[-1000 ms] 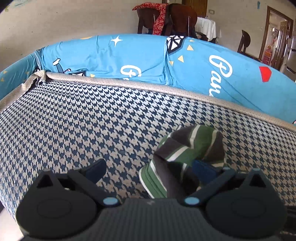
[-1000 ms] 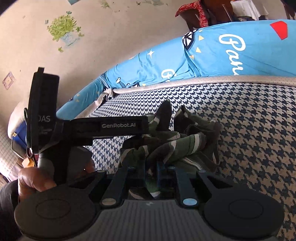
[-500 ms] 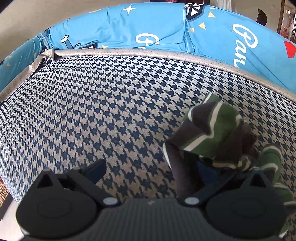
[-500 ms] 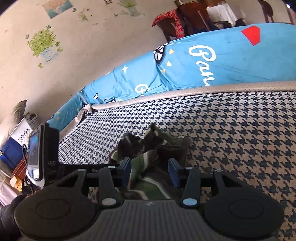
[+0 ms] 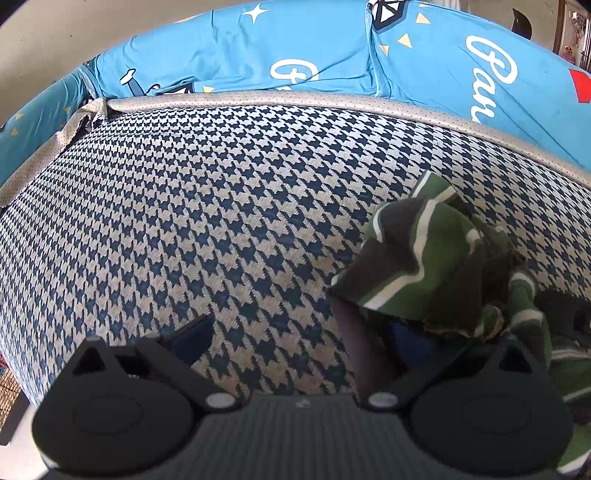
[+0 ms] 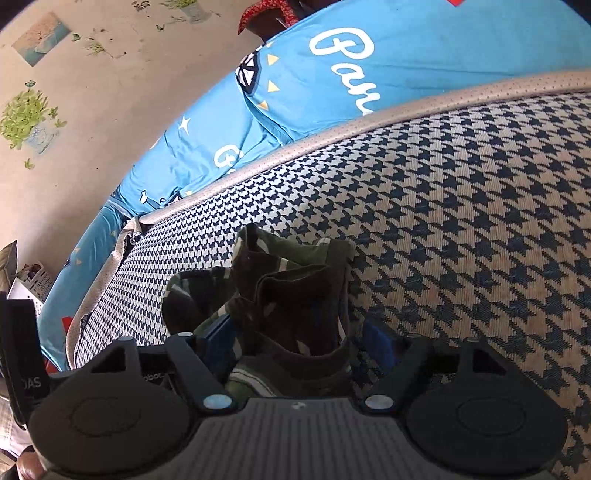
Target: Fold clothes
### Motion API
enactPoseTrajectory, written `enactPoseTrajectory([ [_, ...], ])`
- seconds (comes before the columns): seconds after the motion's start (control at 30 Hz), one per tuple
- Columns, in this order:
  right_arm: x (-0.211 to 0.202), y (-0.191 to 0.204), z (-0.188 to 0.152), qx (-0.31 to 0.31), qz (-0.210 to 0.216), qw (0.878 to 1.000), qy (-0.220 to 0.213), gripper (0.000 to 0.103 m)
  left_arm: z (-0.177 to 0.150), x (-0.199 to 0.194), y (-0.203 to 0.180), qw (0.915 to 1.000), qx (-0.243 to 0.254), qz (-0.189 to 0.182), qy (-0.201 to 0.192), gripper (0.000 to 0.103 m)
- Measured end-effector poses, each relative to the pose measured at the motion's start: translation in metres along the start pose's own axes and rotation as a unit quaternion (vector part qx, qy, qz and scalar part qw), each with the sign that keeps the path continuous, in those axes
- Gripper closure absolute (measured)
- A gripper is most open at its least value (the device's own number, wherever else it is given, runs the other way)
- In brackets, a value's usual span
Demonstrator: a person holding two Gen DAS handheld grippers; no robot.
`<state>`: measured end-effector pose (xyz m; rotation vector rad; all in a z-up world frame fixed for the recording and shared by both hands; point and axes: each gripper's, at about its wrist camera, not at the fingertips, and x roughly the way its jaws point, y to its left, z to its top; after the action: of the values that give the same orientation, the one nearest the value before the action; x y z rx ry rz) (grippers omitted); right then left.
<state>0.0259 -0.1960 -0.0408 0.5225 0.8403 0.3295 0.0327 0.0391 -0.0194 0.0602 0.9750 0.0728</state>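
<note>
A crumpled garment [image 5: 424, 266] with green, dark brown and white stripes lies bunched on the houndstooth sofa seat [image 5: 221, 221]. My left gripper [image 5: 299, 338] is open wide just left of it. A fold of the cloth drapes over its right finger, and its left finger [image 5: 192, 336] hovers over bare seat. In the right wrist view the garment [image 6: 295, 288] sits heaped between the spread fingers of my right gripper [image 6: 299, 341], which is open. The cloth hides most of both blue pads. The left tool's black body [image 6: 22, 350] shows at the far left.
A bright blue printed cover [image 5: 332, 55] drapes the sofa back behind a beige piped edge [image 5: 295, 101]. The seat [image 6: 461, 221] stretches bare to the right of the garment. A beige wall with stickers [image 6: 29, 118] and a chair with red cloth [image 6: 266, 14] lie beyond.
My right gripper, shut on the garment a second ago, has opened and the cloth has settled onto the seat. The left gripper has tilted down and shifted left, staying open.
</note>
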Motion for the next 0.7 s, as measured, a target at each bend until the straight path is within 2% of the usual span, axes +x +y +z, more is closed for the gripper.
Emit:
enactPoseTrajectory([
  [0.13,0.014,-0.004,-0.002,0.022,0.006,1.000,0.006,0.022,-0.001,0.003,0.001,1.0000,0.003,0.001,0.003,0.000],
  [0.3,0.025,0.001,-0.006,0.030,0.039,0.999,0.014,0.020,-0.002,0.006,0.003,1.0000,0.004,-0.002,0.009,0.000],
  [0.4,0.031,0.003,-0.008,0.034,0.059,0.997,0.019,0.029,-0.004,0.009,0.004,0.9999,0.005,-0.002,0.012,0.000],
  [0.57,0.032,0.011,-0.010,0.019,0.075,0.997,0.014,0.059,-0.006,0.011,0.005,0.9998,0.007,0.004,0.017,0.000],
  [0.6,0.028,0.013,-0.010,0.011,0.073,0.997,0.009,0.062,-0.007,0.010,0.004,0.9998,0.008,0.006,0.015,0.000],
  [0.67,0.021,0.017,-0.008,-0.004,0.069,0.998,0.000,0.076,-0.007,0.008,0.002,0.9998,0.012,0.009,0.011,0.000],
  [0.7,0.017,0.020,-0.007,-0.011,0.067,0.998,-0.005,0.077,-0.006,0.007,0.001,0.9998,0.013,0.011,0.007,0.000],
])
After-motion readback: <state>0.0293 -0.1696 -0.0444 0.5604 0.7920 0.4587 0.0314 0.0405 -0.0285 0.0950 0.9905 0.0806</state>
